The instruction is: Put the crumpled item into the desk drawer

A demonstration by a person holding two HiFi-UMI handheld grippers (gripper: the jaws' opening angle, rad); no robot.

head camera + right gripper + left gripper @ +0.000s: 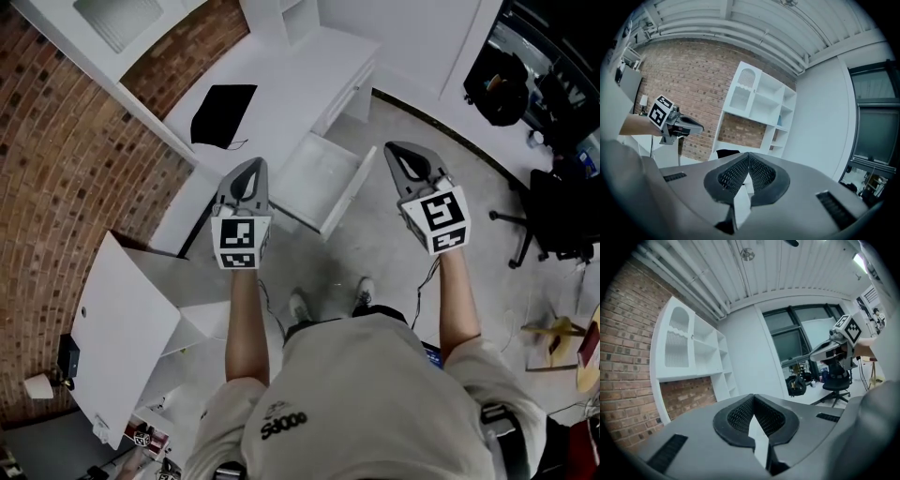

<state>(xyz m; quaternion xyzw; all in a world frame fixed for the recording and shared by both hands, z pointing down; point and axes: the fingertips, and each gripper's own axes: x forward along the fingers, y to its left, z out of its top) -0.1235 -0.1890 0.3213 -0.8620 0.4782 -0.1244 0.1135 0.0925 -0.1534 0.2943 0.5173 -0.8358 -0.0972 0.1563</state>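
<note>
Crumpled item, black, lies on the white desk at upper left; open drawer just right of it.
2 tools at mid-frame, left gripper and right gripper: jaws pressed together, gripping nothing.

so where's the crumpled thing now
Head view, upper left: the black crumpled item lies on the white desk, beyond the left gripper, left of the open drawer.
</note>
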